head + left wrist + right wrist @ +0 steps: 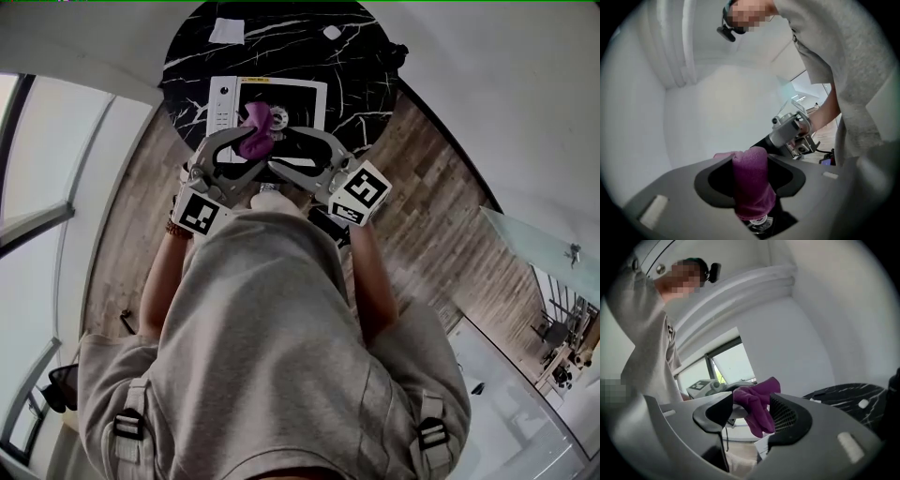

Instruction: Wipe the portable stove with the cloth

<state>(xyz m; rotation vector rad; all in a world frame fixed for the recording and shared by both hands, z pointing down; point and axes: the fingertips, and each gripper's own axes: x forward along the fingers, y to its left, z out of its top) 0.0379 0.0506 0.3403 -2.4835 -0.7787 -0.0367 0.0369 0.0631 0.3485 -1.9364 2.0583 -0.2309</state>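
A white portable stove (305,98) sits on a round black marble table (366,75). Above its burner (278,116) hangs a purple cloth (255,127). My left gripper (246,150) comes in from the lower left, and in the left gripper view its jaws (752,197) are shut on the cloth (752,185), which droops down between them. My right gripper (284,150) faces it from the right. In the right gripper view its jaws (750,416) stand open with a fold of the cloth (757,404) between them, against the ribbed pad.
A white paper (227,31) and a small white object (332,32) lie at the table's far edge. Wooden floor surrounds the table. A glass-topped table (534,244) stands to the right, and windows line the left. My own torso fills the lower head view.
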